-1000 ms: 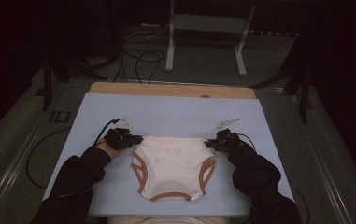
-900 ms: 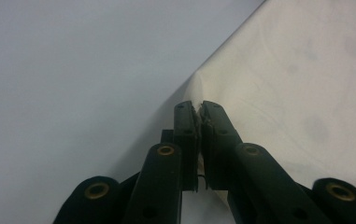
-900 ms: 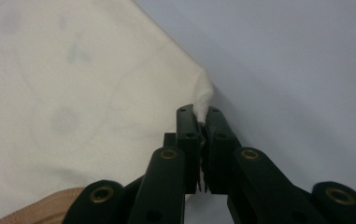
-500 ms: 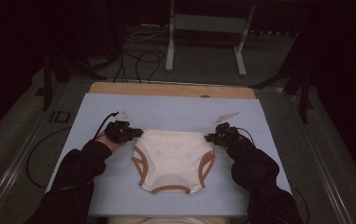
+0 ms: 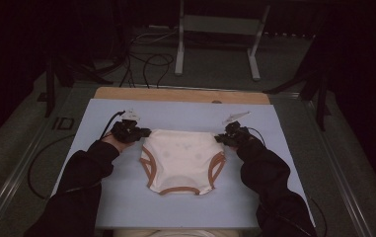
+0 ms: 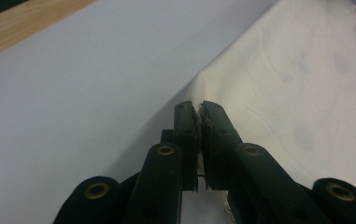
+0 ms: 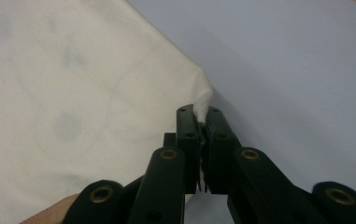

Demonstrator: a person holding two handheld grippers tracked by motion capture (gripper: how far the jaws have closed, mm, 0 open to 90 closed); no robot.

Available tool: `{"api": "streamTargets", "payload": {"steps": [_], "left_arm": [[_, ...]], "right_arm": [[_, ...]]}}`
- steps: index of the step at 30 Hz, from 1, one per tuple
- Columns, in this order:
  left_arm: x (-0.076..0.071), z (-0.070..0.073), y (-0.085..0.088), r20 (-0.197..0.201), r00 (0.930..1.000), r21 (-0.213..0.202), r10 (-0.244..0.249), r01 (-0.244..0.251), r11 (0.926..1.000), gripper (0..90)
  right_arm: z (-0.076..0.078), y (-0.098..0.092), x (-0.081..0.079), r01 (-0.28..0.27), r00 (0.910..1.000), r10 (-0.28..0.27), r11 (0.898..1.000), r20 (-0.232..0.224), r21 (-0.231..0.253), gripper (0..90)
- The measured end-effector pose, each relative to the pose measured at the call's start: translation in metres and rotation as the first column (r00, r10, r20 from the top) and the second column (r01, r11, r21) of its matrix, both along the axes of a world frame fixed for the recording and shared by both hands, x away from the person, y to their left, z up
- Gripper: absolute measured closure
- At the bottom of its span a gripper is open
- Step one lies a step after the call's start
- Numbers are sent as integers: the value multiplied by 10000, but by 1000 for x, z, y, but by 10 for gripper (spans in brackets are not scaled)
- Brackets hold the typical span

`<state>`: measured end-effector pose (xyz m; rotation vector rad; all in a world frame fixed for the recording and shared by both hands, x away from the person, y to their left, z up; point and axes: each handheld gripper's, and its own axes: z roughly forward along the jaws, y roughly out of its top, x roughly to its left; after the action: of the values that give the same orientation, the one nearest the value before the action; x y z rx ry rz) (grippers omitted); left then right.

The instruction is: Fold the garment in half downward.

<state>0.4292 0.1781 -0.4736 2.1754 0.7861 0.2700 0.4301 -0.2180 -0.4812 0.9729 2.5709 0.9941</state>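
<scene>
We find one garment, a cream pair of briefs [image 5: 181,160] with brown trim at the leg openings and lower hem. It lies spread flat near the middle of a pale blue mat [image 5: 185,116], waistband toward the far edge. In the gripper views [image 6: 302,79] [image 7: 73,84] the cloth shows faint grey spots.

We count two grippers, one at each top corner of the garment. The left gripper [image 5: 137,132] sits at the left waistband corner; in its own view [image 6: 199,108] the two black jaws stand pressed together with a fold of cream cloth pinched between them. The right gripper [image 5: 226,138] sits at the right waistband corner; its own view [image 7: 202,112] shows the jaws likewise closed, a tuft of cloth rising between the tips. Both corners are slightly lifted off the mat at the pinch.

One mat covers one wooden tabletop [image 5: 175,94], whose bare strip shows along the far side. Two dark sleeves [image 5: 84,170] enter from the near edge.
</scene>
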Motion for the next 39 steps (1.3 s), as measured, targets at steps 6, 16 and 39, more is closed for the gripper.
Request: {"api": "streamTargets", "payload": {"steps": [6, 16, 39], "left_arm": [[9, -1, 3, 62, 9998, -141, 184, -183, 9997, 858], [19, -9, 5, -25, 9978, -225, 665, -665, 9975, 857], [34, -29, 4, -417, 9891, 198, 1409, -1401, 9899, 845]], "right_arm": [[2, 2, 11, 190, 9998, -190, 9998, -27, 54, 863], [-3, 8, 28, 486, 9988, -486, 9988, 113, 5, 861], [-20, 17, 51, 876, 9956, -878, 9961, -329, -81, 859]]}}
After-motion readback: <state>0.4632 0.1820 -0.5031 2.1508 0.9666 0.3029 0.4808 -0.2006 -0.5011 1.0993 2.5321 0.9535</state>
